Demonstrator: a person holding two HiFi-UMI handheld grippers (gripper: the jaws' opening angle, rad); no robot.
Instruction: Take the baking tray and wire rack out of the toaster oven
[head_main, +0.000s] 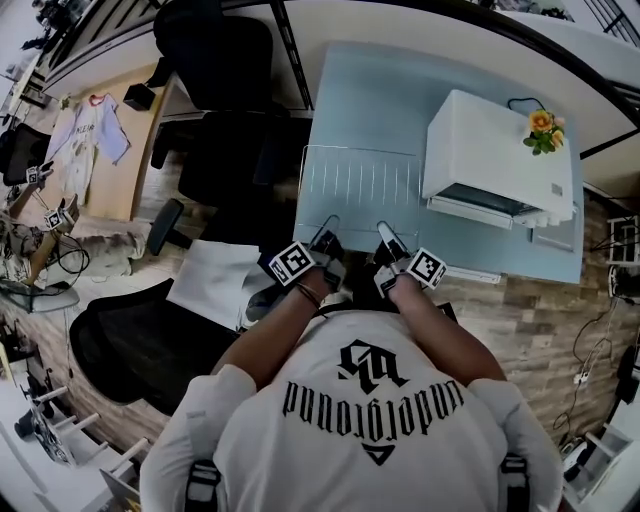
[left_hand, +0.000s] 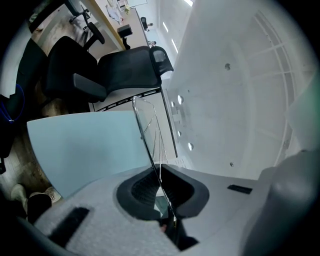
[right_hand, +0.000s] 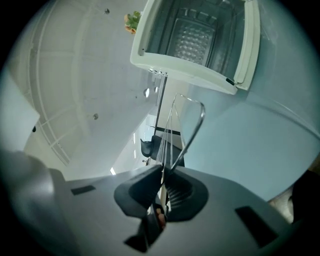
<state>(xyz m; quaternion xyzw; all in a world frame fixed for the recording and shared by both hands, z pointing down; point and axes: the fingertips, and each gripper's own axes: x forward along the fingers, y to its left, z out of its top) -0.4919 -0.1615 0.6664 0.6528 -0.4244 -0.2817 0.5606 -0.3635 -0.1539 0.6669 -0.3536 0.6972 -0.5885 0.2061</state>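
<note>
While chairs (head_main: 215, 50) stand near, a pale-blue table (head_main: 375, 95) bears the oven (head_main: 495, 145).

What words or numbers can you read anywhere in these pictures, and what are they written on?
Shirt: one line of fancy letters, upside down here, too stylised to read for sure.
Marker cubes: black and white squares only, no words.
Toaster oven: no label I can read.
Nothing readable in either gripper view.
</note>
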